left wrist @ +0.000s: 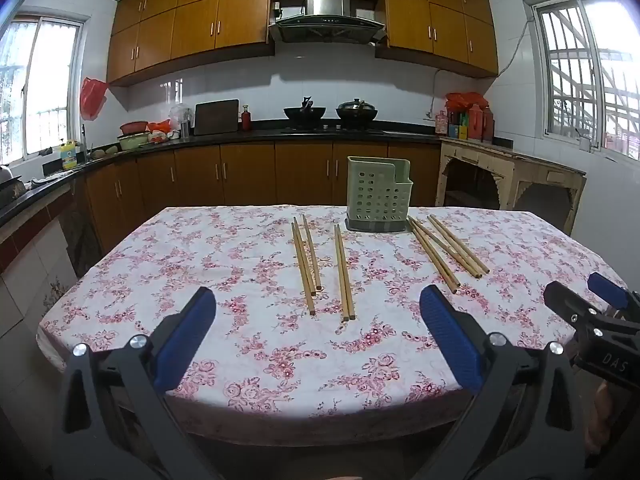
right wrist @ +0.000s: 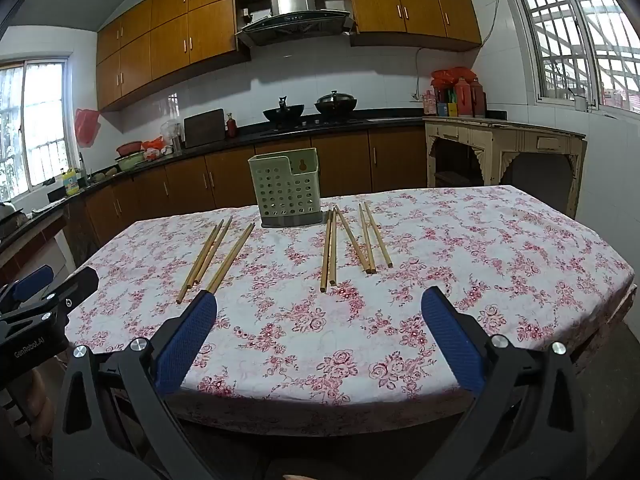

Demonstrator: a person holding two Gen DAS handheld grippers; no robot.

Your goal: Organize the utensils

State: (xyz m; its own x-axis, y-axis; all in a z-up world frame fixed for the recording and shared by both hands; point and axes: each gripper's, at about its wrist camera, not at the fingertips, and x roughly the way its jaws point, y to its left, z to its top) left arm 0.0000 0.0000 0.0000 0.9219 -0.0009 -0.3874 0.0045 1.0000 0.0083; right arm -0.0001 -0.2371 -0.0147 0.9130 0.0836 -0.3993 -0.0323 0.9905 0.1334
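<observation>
1. The left tongs (left wrist: 316, 336) are hanging over the near edge of the table (left wrist: 120, 292) with the blue fingers (left wrist: 184, 344) spread wide and holding nothing.
2. The right tongs (right wrist: 318, 338) are doing the same, spread wide and holding nothing.
3. The chopsticks are lying flat on the flowery cloth, farther out than both tongs, with their long sides pointing from near to far.
4. The left bunch of chopsticks (left wrist: 306, 264) is lying closest to the left tongs, and the right bunch of chopsticks (right wrist: 366, 238) closest to the right tongs.
5. The green basket (left wrist: 378, 192) is standing upright at the far side, between the bunches.
6. The right camera is showing a keyhole-shaped hole in the basket's tall back wall. The left camera is not showing it.
</observation>
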